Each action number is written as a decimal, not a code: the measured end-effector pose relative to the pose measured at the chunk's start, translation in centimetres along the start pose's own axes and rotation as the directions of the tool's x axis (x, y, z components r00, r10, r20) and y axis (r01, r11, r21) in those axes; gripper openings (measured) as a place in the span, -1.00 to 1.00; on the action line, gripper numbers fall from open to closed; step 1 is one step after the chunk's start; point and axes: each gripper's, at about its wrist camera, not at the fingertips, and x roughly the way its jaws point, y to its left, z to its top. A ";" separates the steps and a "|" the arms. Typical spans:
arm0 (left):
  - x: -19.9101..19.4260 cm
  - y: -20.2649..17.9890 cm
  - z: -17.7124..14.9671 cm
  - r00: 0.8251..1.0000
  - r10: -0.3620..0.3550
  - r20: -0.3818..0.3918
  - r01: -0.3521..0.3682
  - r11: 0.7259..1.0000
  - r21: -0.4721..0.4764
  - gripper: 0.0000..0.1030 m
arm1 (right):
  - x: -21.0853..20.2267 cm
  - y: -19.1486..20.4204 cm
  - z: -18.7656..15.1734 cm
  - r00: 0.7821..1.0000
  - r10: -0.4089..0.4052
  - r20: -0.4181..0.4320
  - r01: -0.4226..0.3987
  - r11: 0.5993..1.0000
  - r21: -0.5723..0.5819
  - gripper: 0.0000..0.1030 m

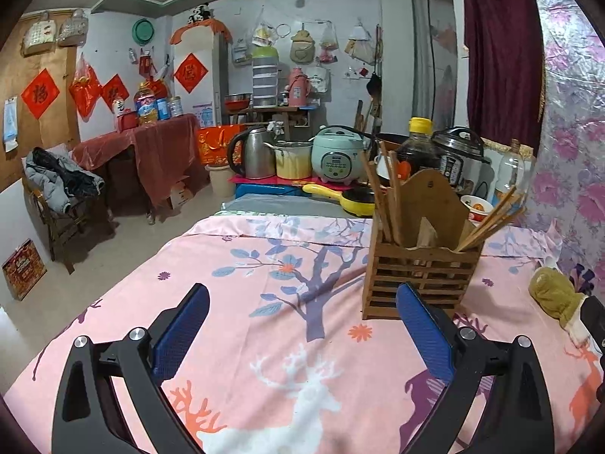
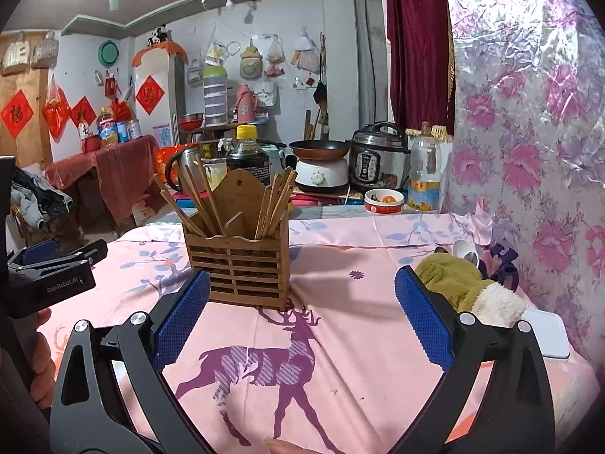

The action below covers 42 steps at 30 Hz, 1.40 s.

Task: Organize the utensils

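Observation:
A slatted wooden utensil holder stands on the pink deer-print cloth, with several wooden chopsticks upright in its compartments. Two spoons lie at the right behind an olive plush glove. My left gripper is open and empty, just short of the holder. My right gripper is open and empty, with the holder ahead to its left and the glove by its right finger. The left gripper also shows at the left edge of the right wrist view.
A white flat box lies at the right near the floral wall. Beyond the table's far edge stand a soy sauce bottle, cookers, a kettle, a yellow pan and a bowl.

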 end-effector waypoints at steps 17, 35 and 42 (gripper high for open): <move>-0.1 -1.8 -1.4 1.000 0.029 -0.012 -0.028 0.997 0.071 0.89 | 1.6 -1.3 -0.7 0.998 -0.042 -0.055 0.044 0.998 0.040 0.84; -0.4 -2.3 -1.6 1.000 0.001 -0.010 0.000 0.996 0.092 0.89 | 1.8 0.0 -1.2 0.997 -0.056 -0.061 0.055 0.998 -0.016 0.84; -0.1 -2.7 -1.9 1.000 0.002 -0.015 0.000 0.994 0.109 0.89 | 1.9 0.6 -1.5 0.995 -0.078 -0.062 0.075 0.996 -0.051 0.84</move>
